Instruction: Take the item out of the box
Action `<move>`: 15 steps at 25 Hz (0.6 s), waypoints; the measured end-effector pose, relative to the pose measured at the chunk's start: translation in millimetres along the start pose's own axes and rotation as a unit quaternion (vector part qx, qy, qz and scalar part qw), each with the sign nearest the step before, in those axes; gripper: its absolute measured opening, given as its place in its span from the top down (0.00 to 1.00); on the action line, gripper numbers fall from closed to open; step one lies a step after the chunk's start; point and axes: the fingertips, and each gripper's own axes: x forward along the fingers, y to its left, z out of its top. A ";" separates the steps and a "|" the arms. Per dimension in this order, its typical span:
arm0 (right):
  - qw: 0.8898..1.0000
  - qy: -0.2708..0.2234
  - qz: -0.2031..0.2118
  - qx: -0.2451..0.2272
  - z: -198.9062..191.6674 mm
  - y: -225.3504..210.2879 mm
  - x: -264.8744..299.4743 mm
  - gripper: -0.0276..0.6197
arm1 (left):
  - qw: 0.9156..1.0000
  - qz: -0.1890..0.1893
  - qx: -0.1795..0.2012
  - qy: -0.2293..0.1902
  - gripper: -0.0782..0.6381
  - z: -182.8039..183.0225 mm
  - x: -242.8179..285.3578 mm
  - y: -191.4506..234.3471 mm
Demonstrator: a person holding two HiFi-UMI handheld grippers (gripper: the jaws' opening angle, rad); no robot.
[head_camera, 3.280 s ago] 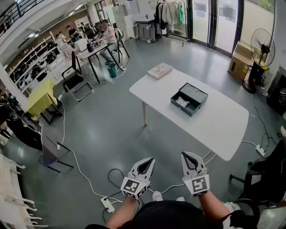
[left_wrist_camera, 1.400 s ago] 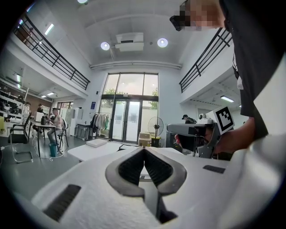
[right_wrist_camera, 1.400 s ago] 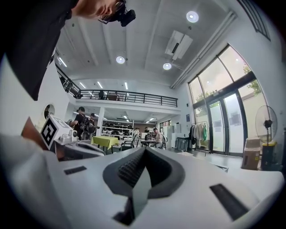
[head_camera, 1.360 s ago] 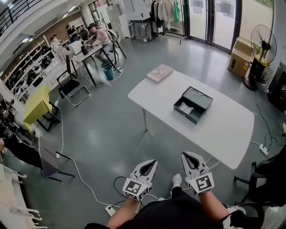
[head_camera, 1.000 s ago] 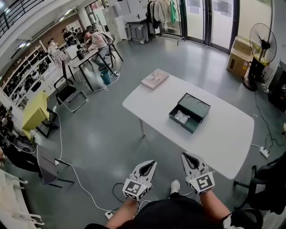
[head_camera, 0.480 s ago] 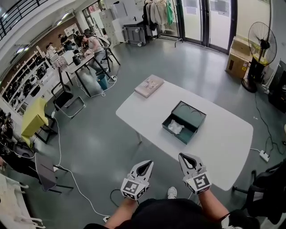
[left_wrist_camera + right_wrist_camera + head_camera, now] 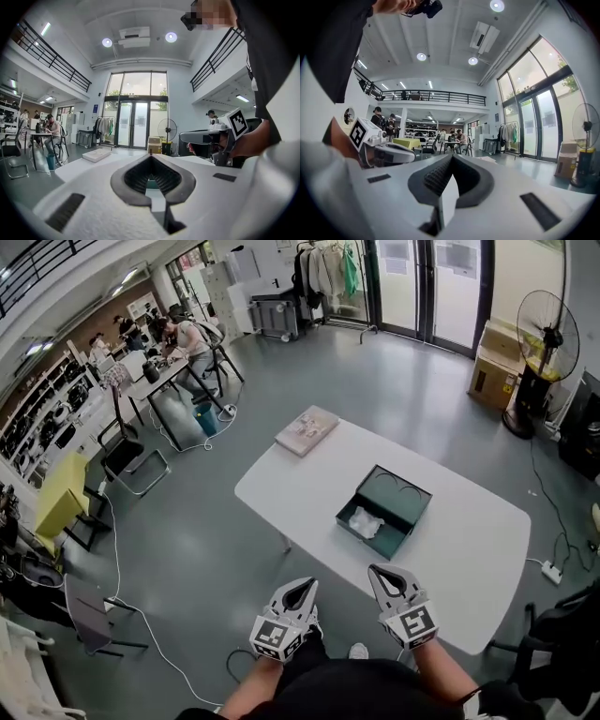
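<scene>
White tabletop (image 7: 469,531) stands on grey floor (image 7: 216,531), a flat pale book (image 7: 307,430) (or a slim box, hard to tell) at its far corner. Standing fan (image 7: 546,334) far right, cardboard boxes (image 7: 494,367) beside it; a person (image 7: 187,334) sits at a distant desk (image 7: 157,373).

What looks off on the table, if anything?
Nothing stands out. The dark green box sits open on the white table, turned at an angle to the table's edges, with a crumpled white item inside. No spill or damage is visible from the head view.
</scene>
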 end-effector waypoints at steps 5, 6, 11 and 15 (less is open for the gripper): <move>0.999 -0.014 -0.032 -0.004 7.6 -22.8 41.9 0.95 | 1.000 -0.012 -0.002 0.001 0.87 1.9 30.3 46.6; 0.999 -0.015 -0.039 -0.003 8.4 -28.7 51.9 0.95 | 1.000 -0.017 -0.002 0.001 0.87 3.0 37.2 55.7; 0.998 -0.012 -0.057 0.004 14.2 -48.0 101.2 0.95 | 0.999 -0.051 0.002 0.000 0.87 11.2 71.2 96.0; 0.997 -0.002 -0.072 0.005 14.4 -55.6 133.9 0.95 | 0.997 -0.078 0.004 0.001 0.87 16.6 91.4 127.3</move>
